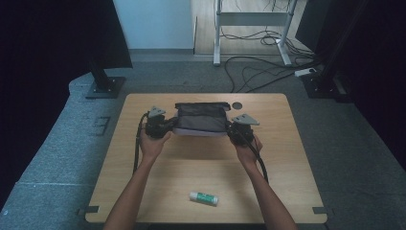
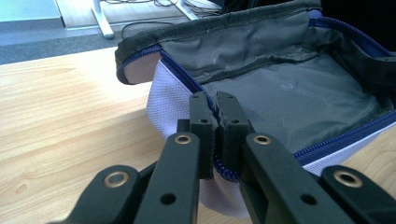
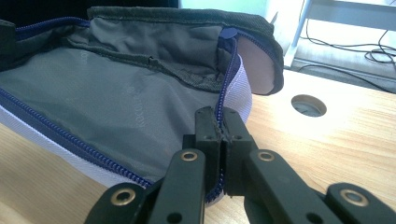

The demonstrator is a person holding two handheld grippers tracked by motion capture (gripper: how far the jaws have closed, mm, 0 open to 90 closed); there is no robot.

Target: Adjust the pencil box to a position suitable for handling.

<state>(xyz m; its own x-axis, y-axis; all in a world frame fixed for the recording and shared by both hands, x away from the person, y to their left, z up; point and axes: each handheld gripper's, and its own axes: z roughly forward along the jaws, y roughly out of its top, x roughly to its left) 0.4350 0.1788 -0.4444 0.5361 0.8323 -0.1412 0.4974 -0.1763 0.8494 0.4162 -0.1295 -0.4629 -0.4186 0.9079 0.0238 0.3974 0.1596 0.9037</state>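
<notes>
A grey pouch (image 1: 200,119) with a blue zipper and pale lilac sides is lying unzipped on the far half of the wooden surface (image 1: 206,163), its dark lid flap standing up along its far edge. The left tool (image 1: 165,127) is sitting at the pouch's left end and the right tool (image 1: 231,130) at its right end, each held by a hand coming up from the near edge, the left hand (image 1: 152,143) and the right hand (image 1: 249,151) both lying nearer than the pouch.

In the left gripper view, the left tool (image 2: 214,109) is pinching the zippered rim (image 2: 187,81) of the pouch (image 2: 289,93), its two black jaws pressed nearly together with the blue zipper tape and lilac wall caught between them. In the right gripper view, the right tool (image 3: 219,122) is doing the same on the opposite end: its jaws are closed tight on the zipper edge (image 3: 226,79) of the pouch (image 3: 116,88), just beside the lilac corner. The grey lining inside the pouch is lying flat and open between the two ends.

A round cable hole (image 1: 237,105) is sitting in the surface just beyond the pouch's right far corner. A white and green glue stick (image 1: 203,197) is lying on its side well nearer than the pouch, close to the near edge, apart from both hands. Beyond the pouch, off the surface, loose cables (image 1: 258,72) are trailing over the grey floor.
</notes>
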